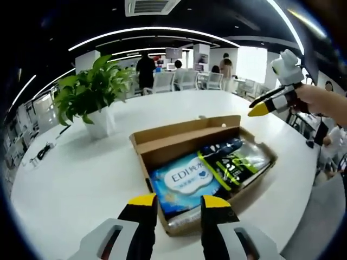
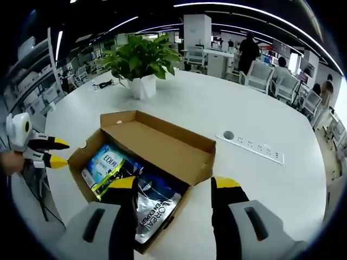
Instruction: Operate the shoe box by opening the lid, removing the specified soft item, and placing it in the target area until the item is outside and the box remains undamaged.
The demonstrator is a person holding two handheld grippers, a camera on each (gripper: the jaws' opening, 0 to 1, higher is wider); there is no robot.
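An open cardboard box sits on a white table, 3 soft packs inside. The left gripper and right gripper hover above, jaws apart, empty. A careless grab could tear the thin flap.

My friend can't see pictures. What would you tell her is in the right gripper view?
An open cardboard box sits on a white round table, its lid folded back, with soft packets inside. The right gripper hovers open over the box's near end, and the left gripper points at the box from the left. A potted plant stands behind.
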